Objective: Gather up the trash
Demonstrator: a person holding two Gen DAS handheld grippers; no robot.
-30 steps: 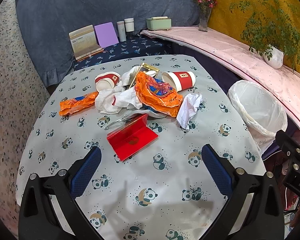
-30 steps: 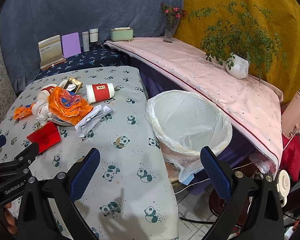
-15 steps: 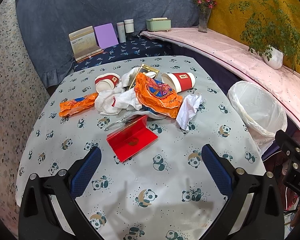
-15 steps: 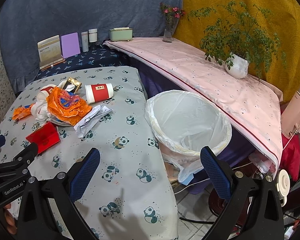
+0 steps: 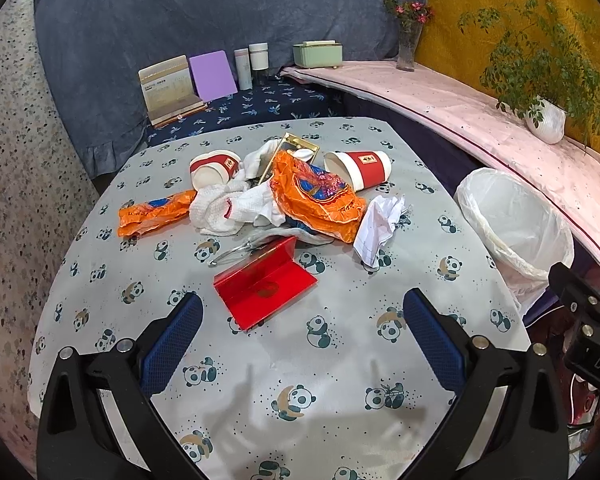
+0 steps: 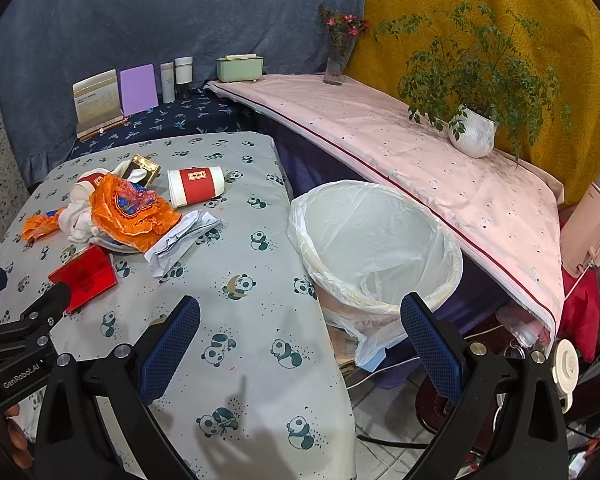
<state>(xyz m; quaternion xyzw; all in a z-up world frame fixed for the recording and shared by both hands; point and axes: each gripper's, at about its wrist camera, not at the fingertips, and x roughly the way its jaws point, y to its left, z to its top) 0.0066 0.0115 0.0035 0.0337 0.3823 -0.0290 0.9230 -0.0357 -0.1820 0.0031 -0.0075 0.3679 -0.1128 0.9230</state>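
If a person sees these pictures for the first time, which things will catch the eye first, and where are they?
The eye falls first on the heap of litter in the middle of the panda-print table: a crumpled orange wrapper, a red folded card in front of it, and a red-and-white paper cup lying on its side. Next comes the white-lined trash bin, beside the table's right edge.

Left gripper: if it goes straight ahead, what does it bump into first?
Probably the red folded card, which lies on the table straight ahead of the open left gripper; depth is uncertain.
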